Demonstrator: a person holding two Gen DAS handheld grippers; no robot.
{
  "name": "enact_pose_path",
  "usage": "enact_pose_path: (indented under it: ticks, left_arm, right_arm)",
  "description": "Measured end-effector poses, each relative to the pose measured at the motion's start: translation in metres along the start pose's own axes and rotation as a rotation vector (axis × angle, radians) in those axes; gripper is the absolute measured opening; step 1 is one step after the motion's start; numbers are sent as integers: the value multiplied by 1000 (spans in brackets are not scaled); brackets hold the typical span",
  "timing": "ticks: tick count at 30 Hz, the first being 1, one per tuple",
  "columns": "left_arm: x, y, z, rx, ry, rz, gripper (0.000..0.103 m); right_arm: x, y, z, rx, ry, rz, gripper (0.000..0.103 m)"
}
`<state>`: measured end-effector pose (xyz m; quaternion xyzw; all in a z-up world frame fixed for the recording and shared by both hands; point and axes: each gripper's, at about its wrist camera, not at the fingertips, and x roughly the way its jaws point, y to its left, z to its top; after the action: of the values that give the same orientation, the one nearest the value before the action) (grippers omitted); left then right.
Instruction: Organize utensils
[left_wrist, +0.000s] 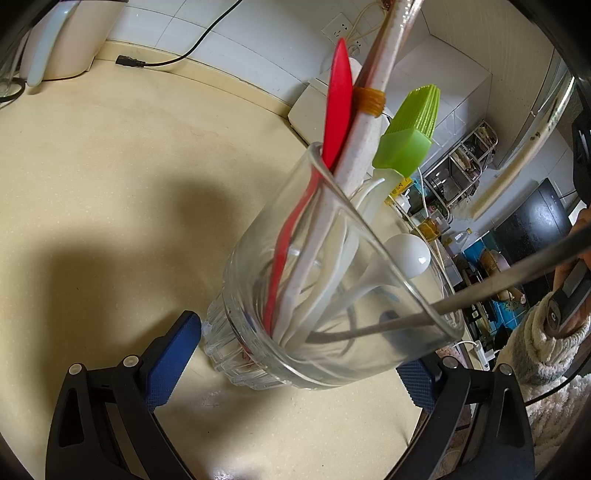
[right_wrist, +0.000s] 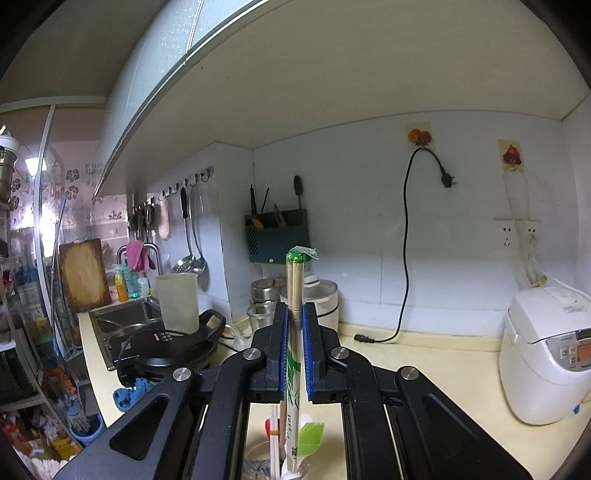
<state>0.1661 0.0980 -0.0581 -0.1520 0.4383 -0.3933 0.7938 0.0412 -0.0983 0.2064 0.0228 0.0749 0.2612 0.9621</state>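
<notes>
A clear glass cup (left_wrist: 332, 280) stands on a pale yellow kitchen counter (left_wrist: 110, 166), crowded with utensils: a red spatula (left_wrist: 338, 103), a speckled white handle (left_wrist: 373, 110) banded in amber, a lime-green silicone brush (left_wrist: 410, 129) and a white round-ended utensil (left_wrist: 408, 254). A thin metal rod (left_wrist: 498, 280) slants into the cup from the right, over the rim. The left gripper (left_wrist: 295, 354) brackets the base of the cup, its blue-padded fingers (left_wrist: 170, 354) standing wide on either side; the pad at left sits just beside the glass, and whether either pad presses on it cannot be told from this view. At the right edge of the left wrist view, a hand in a fuzzy white sleeve (left_wrist: 535, 332) holds the other tool.

Seen from the right wrist, the right gripper (right_wrist: 294, 317) is clamped tight on a pair of wooden chopsticks (right_wrist: 294, 288) in a green-printed paper sleeve. The chopsticks stand near upright between the blue pads, their tips rising above the fingers, their lower end hanging over the cup (right_wrist: 258, 461), where the green brush (right_wrist: 310, 439) and red spatula (right_wrist: 268, 424) show far below.

Behind, a white tiled wall carries a dark teal wall-mounted utensil holder (right_wrist: 277, 236), a hanging black power cord (right_wrist: 406, 240) and sockets. A white rice cooker (right_wrist: 546, 350) sits on the counter at right; a sink (right_wrist: 122, 317), a black electric cooker (right_wrist: 170, 347), a translucent jug (right_wrist: 177, 302) and a wooden cutting board (right_wrist: 83, 273) fill the left side.
</notes>
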Motion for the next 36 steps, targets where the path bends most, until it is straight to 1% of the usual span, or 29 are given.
enact_pose_path:
  ticks: [6,8,14,17,19,22,26,30,33,36]
  left_arm:
    - [0,0,0,0,0,0,99]
    - [0,0,0,0,0,0,99]
    - [0,0,0,0,0,0,99]
    - [0,0,0,0,0,0,99]
    - [0,0,0,0,0,0,99]
    - [0,0,0,0,0,0,99]
    - [0,0,0,0,0,0,99]
    - [0,0,0,0,0,0,99]
    - [0,0,0,0,0,0,99]
    - [0,0,0,0,0,0,99]
  right_arm:
    - [10,5,-6,9,19,16,7]
    - [14,7,-9,2,38,17,7]
    - [35,12,-26,-14,138,18,8]
    - [53,14,-35,-5,214,30,8]
    - [65,16,-41,-9,258,29,10]
    - [75,19,-51,-18,293,16,20]
    - [77,17,-58,-7,302,15,20]
    - [70,6,-64,20,298,-1,20]
    - [61,-9,-71,50,297,-34,20]
    - [50,-31,-86,88,317,-82,20]
